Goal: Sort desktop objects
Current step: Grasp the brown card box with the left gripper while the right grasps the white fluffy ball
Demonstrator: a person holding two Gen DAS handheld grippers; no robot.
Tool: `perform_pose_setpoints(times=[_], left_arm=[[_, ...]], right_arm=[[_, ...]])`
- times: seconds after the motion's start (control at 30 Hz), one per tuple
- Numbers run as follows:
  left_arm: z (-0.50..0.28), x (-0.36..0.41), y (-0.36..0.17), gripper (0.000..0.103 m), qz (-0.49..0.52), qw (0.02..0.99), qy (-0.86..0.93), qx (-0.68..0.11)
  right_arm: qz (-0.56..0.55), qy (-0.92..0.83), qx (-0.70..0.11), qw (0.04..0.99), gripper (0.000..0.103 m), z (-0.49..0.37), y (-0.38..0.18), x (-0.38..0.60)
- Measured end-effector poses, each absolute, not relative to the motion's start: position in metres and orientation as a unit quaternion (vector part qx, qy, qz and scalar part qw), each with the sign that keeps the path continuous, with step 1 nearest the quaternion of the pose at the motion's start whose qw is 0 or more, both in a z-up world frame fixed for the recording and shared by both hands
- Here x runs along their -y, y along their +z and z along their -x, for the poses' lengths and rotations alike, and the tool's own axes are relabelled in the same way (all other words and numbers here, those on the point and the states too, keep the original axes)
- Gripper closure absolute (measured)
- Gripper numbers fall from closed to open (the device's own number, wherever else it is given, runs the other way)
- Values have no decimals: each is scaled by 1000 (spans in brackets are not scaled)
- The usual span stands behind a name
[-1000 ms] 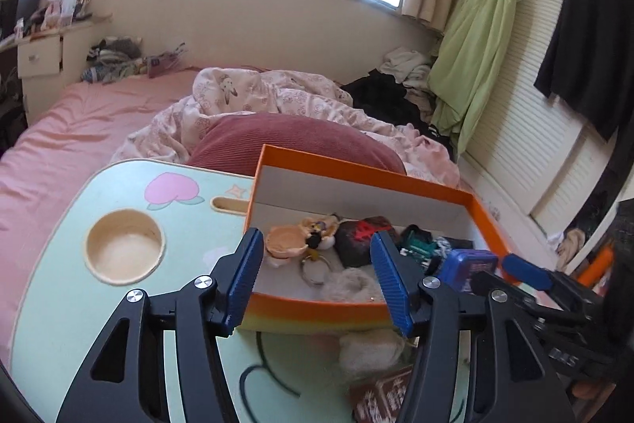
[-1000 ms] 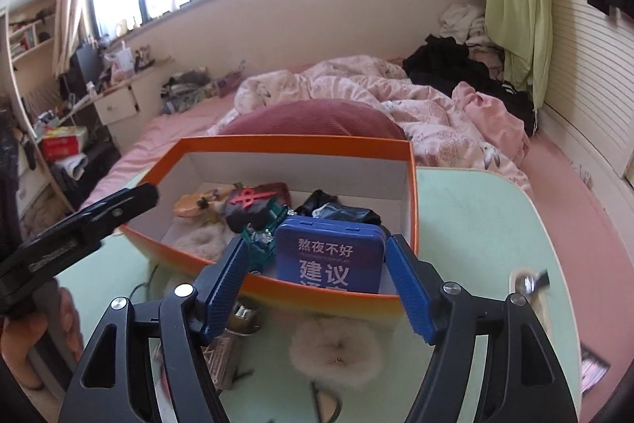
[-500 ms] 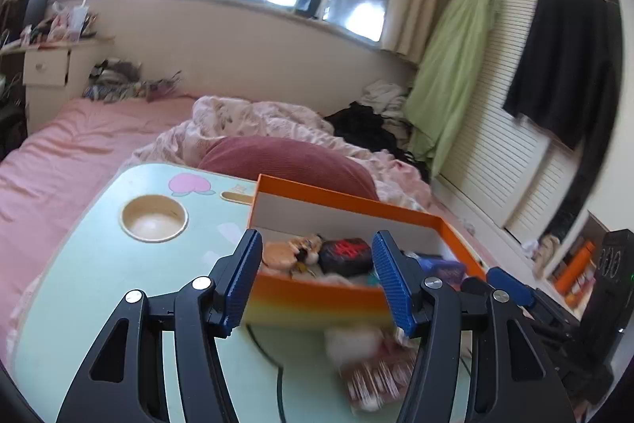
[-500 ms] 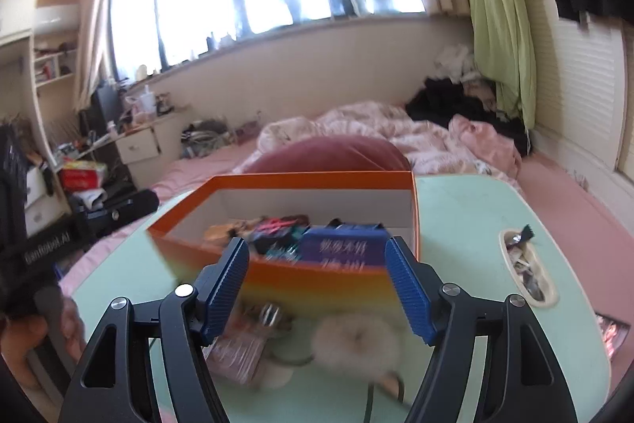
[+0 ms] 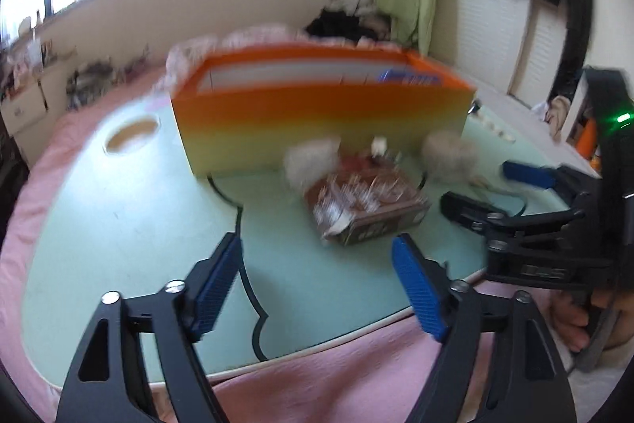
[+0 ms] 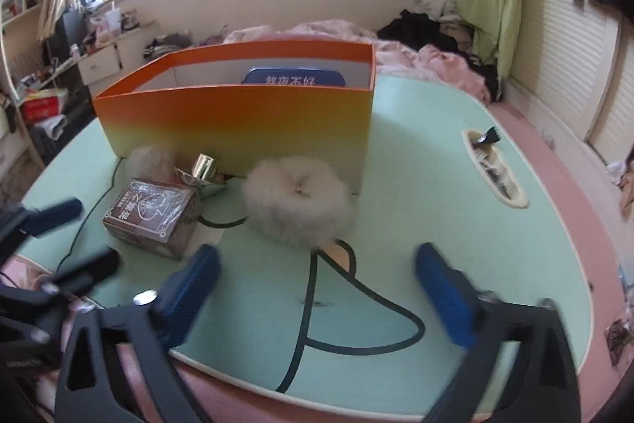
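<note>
Both grippers' fingers are opening wide, empty; your right gripper (image 6: 317,288) faces the fluffy pompom (image 6: 297,201): light, soft, squeeze its middle.

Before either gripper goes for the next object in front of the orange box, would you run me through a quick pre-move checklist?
1. Left gripper empty: ok, jaws opening, only tabletop between them.
2. Right gripper empty: ok, jaws opening, nothing between them.
3. Fluffy white pom-pom reachable: ok, it lies on the green table just ahead of the right gripper.
4. Brown card box free to grasp: ok, though a shiny metal piece sits close behind it.
5. Orange box open at the top for dropping in: ok, a blue tin already stands inside.
6. Space between the two grippers: cannot tell.
</note>
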State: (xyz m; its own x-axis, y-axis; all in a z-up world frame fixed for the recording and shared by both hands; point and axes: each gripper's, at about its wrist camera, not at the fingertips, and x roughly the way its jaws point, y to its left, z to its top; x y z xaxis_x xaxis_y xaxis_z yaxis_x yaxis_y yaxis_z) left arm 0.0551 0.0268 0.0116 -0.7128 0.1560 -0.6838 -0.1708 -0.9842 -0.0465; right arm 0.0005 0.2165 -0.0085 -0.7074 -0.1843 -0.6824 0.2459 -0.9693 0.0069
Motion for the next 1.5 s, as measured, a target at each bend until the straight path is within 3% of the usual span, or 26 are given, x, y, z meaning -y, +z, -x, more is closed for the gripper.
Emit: perform_pose_setpoints(times=[0.07, 0.77, 0.9, 1.0, 1.27, 1.3, 1.37, 1.4, 1.43, 1.47, 1.5], left_arm=[[-52, -28, 7, 0, 366, 73, 927, -25], [-51, -29, 8, 0, 354, 86, 931, -24], [-55, -30, 11, 0, 347, 101, 932, -20], [-55, -36, 18, 0, 340, 100, 935, -34], [-21, -62, 21, 0, 368, 126, 920, -47], [-19, -61, 19, 1, 372, 129, 918, -41], [-21, -58, 18, 13, 370, 133, 919, -31], [-22, -56, 18, 27, 368, 134, 920, -26], [-23, -54, 17, 35, 366, 135, 921, -21], [-24, -50, 18, 35, 362, 139, 922, -12], [-25, -47, 18, 35, 359, 146, 922, -2]], right_arm=[[-363, -923, -45, 117, 0, 0, -10, -217], [-355, -925, -45, 127, 0, -4, -8, -215], [-307, -938, 43, 153, 10, -18, 0, -242], [-278, -947, 79, 141, 10, -22, 9, -259], [-323, -938, 15, 125, 10, -12, 13, -247], [-323, -939, 8, 120, 10, -10, 16, -246], [-326, -939, 3, 114, 11, -3, 17, -248], [-330, -937, 0, 112, 13, -1, 17, -246], [-335, -935, -1, 115, 28, 1, 15, -244], [-341, -932, -1, 121, 56, 3, 13, -243], [-351, -928, -3, 127, 65, 3, 9, -243]])
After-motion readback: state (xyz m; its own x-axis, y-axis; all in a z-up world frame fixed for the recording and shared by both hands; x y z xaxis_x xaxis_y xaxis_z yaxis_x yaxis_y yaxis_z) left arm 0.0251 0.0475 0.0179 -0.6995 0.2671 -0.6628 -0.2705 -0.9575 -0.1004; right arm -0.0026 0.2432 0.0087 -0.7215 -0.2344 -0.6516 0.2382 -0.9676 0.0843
